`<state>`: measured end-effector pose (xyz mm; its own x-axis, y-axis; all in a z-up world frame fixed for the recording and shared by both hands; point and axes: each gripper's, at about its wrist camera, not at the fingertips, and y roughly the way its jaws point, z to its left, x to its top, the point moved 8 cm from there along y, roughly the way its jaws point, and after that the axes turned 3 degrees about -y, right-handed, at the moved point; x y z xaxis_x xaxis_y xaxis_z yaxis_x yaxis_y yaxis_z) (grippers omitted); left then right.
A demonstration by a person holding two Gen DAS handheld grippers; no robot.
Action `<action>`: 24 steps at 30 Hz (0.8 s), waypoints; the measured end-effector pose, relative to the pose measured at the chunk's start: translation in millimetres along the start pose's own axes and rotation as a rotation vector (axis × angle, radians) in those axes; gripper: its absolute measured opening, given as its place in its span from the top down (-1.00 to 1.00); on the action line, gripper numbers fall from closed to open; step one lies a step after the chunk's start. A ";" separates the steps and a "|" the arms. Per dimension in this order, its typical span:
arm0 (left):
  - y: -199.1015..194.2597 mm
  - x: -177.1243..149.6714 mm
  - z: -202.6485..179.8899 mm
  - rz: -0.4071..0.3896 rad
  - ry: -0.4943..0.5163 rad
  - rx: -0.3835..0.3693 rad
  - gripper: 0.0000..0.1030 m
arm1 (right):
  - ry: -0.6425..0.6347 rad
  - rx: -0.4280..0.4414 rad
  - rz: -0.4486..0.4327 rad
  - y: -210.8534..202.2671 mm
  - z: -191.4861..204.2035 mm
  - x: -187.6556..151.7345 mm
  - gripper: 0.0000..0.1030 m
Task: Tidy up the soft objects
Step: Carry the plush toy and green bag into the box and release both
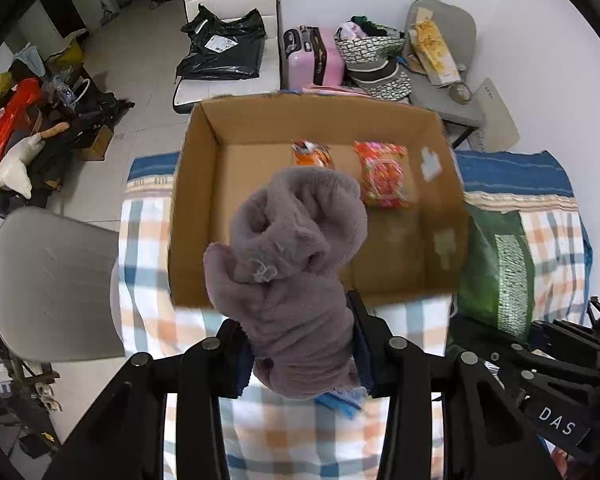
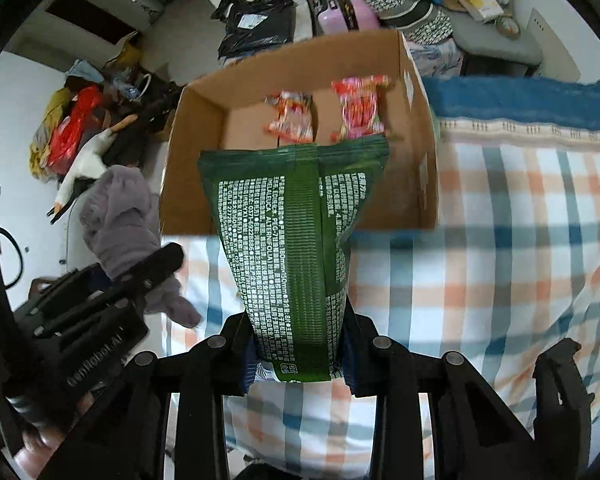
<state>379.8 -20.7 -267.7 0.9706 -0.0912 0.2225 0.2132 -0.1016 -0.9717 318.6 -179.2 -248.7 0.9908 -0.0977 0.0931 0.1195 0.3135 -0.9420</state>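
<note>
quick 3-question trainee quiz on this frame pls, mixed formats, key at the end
1. True or false: the cardboard box already holds two bright snack packets.
2. Multiple choice: what is the left gripper clamped on? A) a green pouch B) a purple fleece garment C) a white towel
3. Fill in: the right gripper holds a ____ pouch printed with white text, raised in front of the box, above the plaid blanket.

Key:
1. True. Both lie against the far wall of the box.
2. B, the purple fleece garment.
3. Green: the green pouch.
</note>
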 end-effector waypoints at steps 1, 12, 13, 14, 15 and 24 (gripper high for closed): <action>6.8 11.4 4.1 0.013 0.006 0.007 0.27 | 0.006 -0.008 -0.002 8.8 -5.1 9.1 0.32; 108.6 88.2 40.6 0.191 0.049 0.081 0.26 | 0.117 -0.143 0.072 90.8 -35.6 98.7 0.32; 119.1 92.2 42.7 0.210 0.053 0.085 0.26 | 0.125 -0.158 0.087 101.1 -39.0 102.4 0.32; 127.9 95.5 44.7 0.226 0.052 0.086 0.26 | 0.129 -0.173 0.102 110.9 -42.0 105.1 0.32; 134.5 98.5 46.0 0.238 0.052 0.088 0.27 | 0.133 -0.187 0.117 120.7 -44.8 106.5 0.32; 186.3 114.1 52.7 0.327 0.077 0.100 0.26 | 0.158 -0.270 0.231 184.4 -67.6 104.0 0.32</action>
<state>536.1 2.2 -427.5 0.9789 -0.1783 -0.0997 -0.0936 0.0422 -0.9947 439.4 -195.4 -434.6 0.9654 -0.2041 -0.1623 -0.1473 0.0868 -0.9853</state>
